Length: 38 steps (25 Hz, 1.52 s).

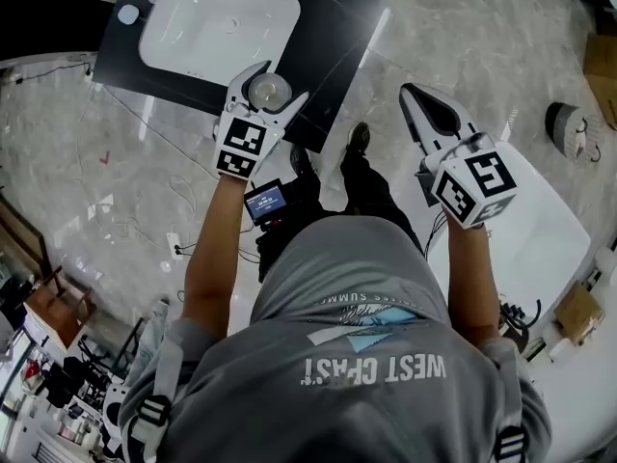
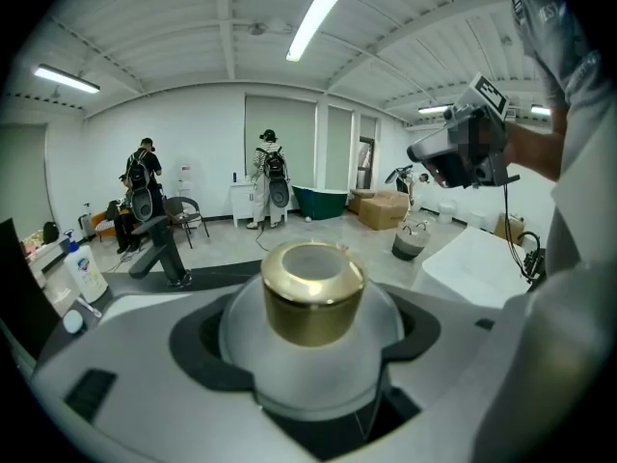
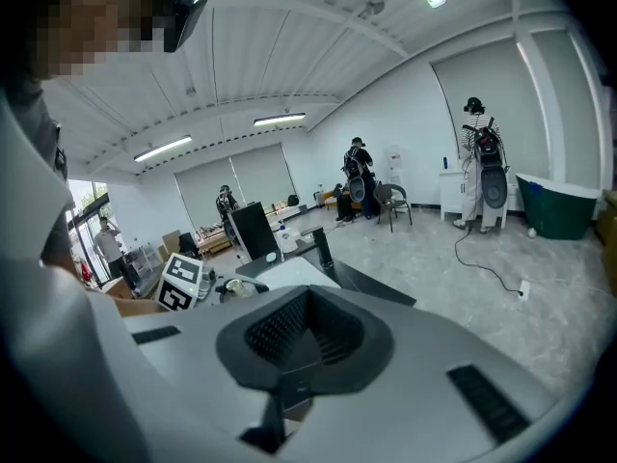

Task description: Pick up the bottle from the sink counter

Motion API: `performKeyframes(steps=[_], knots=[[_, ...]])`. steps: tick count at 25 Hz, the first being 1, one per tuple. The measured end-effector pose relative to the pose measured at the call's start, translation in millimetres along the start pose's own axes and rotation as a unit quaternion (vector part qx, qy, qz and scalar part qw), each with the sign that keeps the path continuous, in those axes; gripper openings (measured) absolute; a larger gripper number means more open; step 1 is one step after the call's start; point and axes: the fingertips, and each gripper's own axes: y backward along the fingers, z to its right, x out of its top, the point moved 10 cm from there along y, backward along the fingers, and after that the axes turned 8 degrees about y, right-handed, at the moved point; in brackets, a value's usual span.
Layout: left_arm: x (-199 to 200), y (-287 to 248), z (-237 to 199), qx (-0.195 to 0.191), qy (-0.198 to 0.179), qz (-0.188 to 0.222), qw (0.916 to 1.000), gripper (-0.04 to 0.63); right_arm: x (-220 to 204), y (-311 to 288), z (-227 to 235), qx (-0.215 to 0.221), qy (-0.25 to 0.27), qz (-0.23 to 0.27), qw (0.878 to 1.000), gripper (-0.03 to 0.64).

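A round frosted bottle [image 2: 313, 345] with a gold cap [image 2: 313, 292] sits between the jaws of my left gripper [image 1: 280, 83], which is shut on it. In the head view the bottle [image 1: 269, 92] hangs upright over the near edge of the black sink counter [image 1: 337, 27] with its white basin [image 1: 217, 27]. My right gripper [image 1: 416, 99] is held up over the floor to the right, apart from the counter. Its jaws are shut with nothing in the dark pads [image 3: 307, 340].
A black faucet [image 2: 164, 254] and a white pump bottle [image 2: 87, 270] stand at the counter's far side. A white surface [image 1: 540, 230], a basket [image 1: 569, 128] and a cardboard box [image 1: 603, 66] lie to the right. People stand at the room's back; cables cross the floor.
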Motion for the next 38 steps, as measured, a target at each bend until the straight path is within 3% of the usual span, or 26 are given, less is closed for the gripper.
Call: performKeyframes(steps=[11, 25, 38], knots=[[28.6, 45.3, 4.0, -0.026, -0.018, -0.002, 0.9995, 0.333, 13.0, 6.0, -12.6, -0.021, 0.011, 0.031, 0.999, -0.003], [70.1, 94.7, 22.1, -0.054, -0.043, 0.023, 0.9973, 0.334, 23.1, 10.0, -19.7, -0.021, 0.024, 0.059, 0.998, -0.003], [69.6, 117.6, 36.0, -0.054, -0.048, 0.027, 0.997, 0.336, 21.7, 24.8, -31.7, -0.015, 0.054, 0.059, 0.997, -0.005]])
